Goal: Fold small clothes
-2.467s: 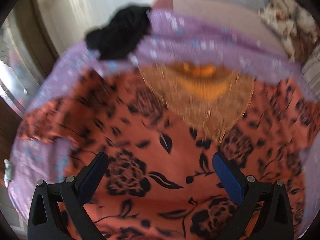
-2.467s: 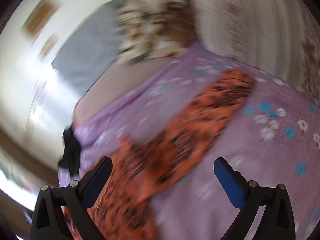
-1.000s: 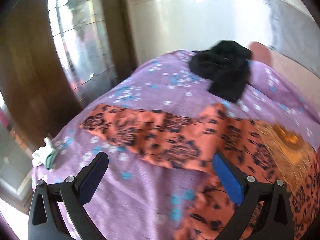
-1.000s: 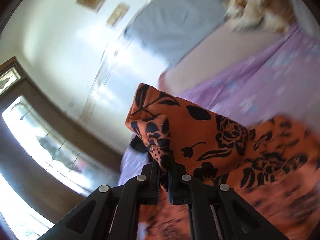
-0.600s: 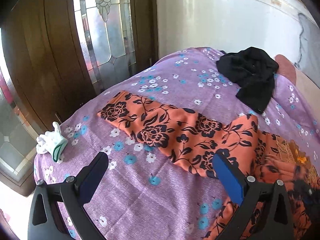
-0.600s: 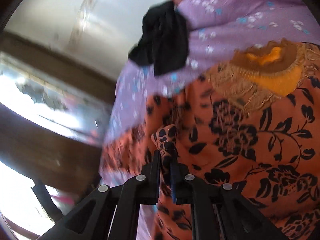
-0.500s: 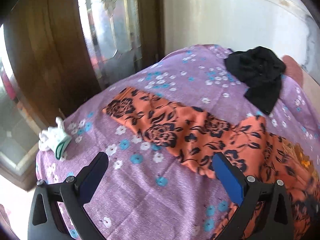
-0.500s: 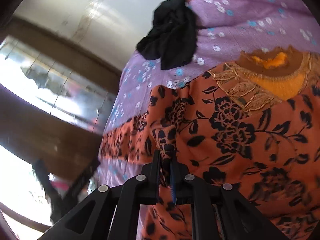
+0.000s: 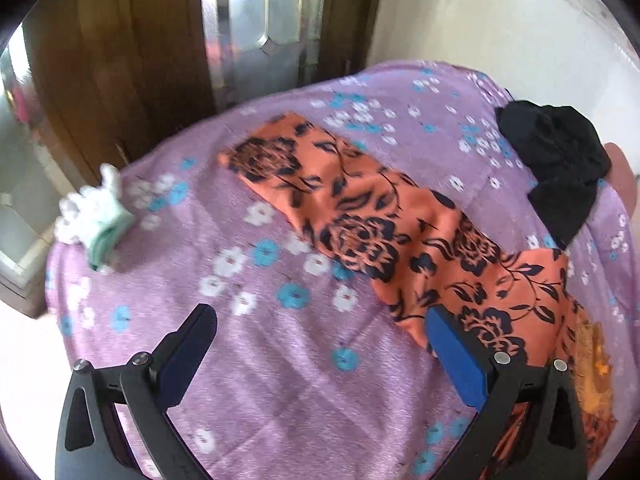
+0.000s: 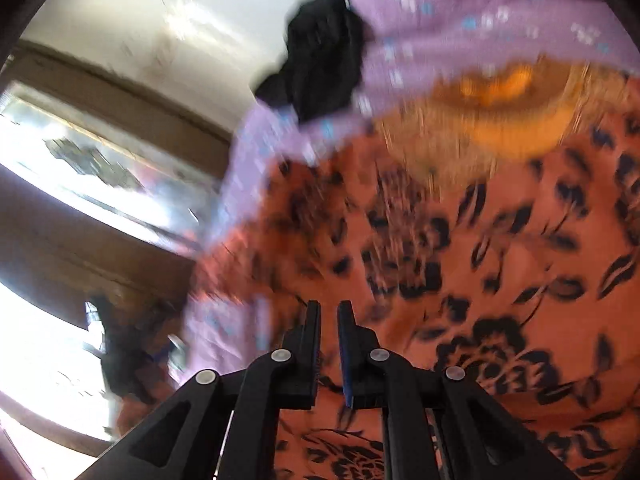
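two tools: left tool (image 9: 320,340) gapes wide over the bed (image 9: 280,380); right tool (image 10: 329,320), nearly closed, grips nothing visible above the orange dress (image 10: 460,280); black cloth (image 9: 556,164) and white glove (image 9: 94,216) lie apart.

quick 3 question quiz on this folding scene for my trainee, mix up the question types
1. True or false: the left hand-held gripper is shut on cloth.
2. What colour is the crumpled garment beyond the orange floral garment? A black, B white, C green.
3. Fill in: in the left wrist view, the white glove lies to the ___ of the orange floral garment.

Key: 1 false, it is open and empty; 2 A; 3 left.
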`<state>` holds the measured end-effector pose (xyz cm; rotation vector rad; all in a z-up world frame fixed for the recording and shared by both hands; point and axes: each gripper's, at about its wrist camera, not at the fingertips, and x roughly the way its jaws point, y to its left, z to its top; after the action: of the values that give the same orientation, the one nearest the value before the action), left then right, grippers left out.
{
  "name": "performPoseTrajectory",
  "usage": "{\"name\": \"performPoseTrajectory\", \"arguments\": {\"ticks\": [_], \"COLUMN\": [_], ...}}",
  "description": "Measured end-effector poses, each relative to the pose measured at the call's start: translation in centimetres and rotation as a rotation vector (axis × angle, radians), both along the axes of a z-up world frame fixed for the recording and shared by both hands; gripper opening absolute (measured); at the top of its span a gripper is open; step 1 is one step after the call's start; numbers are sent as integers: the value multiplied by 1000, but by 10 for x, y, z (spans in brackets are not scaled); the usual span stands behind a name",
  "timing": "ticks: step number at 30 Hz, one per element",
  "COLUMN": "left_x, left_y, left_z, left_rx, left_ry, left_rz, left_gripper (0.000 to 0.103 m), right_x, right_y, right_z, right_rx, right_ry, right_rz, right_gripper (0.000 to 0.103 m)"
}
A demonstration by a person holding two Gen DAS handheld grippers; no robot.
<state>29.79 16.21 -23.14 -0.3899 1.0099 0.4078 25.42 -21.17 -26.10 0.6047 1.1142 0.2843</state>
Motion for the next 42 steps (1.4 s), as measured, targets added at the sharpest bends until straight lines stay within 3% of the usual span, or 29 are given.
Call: {"name": "performPoseTrajectory", "arguments": {"ticks": [2,3,6,11,13,14,15,17,19,23,27,29,32,33,34,35,36,39,42], "left_x": [6,10,17,15,14,16,20,29,35,51,66,73,80,80,82,83,84,78,77], "left_y": [7,14,27,43,51,56,61,73,85,100,108,111,119,120,122,123,125,121,96], "left_z": [-7,-12,-23,-36,-38,-38,-38,-40,-40,-43,-45,-45,-47,-48,-49,-52,-54,-49,-17], "left_rx": [-40,-65,-150,-335,-364,-365,-369,-375,-378,-422,-397,-387,-368,-361,-347,-335,-328,-310,-222], "left_ry": [22,37,66,66,43,32,17,13,-9,-52,-92,-121,-154,-165,-163,-158,-153,-176,-213], "left_rz": [12,23,37,60,104,120,129,132,170,203,204,194,204,207,210,211,222,225,142], "left_gripper": [103,103,103,103,103,103,103,103,102,102,102,96,76,61,38,26,7,6,6], "right_x": [3,-2,-12,-61,-84,-92,-106,-119,-110,-112,-110,-112,-109,-108,-106,-105,-103,-100,-102], "right_y": [13,11,-4,-25,-30,-32,-39,-48,-47,-54,-70,-78,-86,-88,-89,-89,-89,-89,-97], "right_z": [-21,-18,1,61,68,67,66,60,55,61,56,55,52,51,50,50,48,48,53], "right_rx": [-96,-92,-68,-1,49,73,102,124,97,46,98,96,86,87,85,77,70,30,-11], "right_ry": [88,34,7,-273,-317,-319,-348,-374,-337,-358,-346,-341,-333,-331,-328,-324,-323,-320,-336], "right_rz": [65,71,30,-29,-62,-92,-152,-211,-171,-154,-182,-191,-209,-211,-211,-211,-208,-201,-242], "right_gripper": [10,9,11,14,54,99,103,103,103,102,96,91,84,79,77,72,65,45,44]}}
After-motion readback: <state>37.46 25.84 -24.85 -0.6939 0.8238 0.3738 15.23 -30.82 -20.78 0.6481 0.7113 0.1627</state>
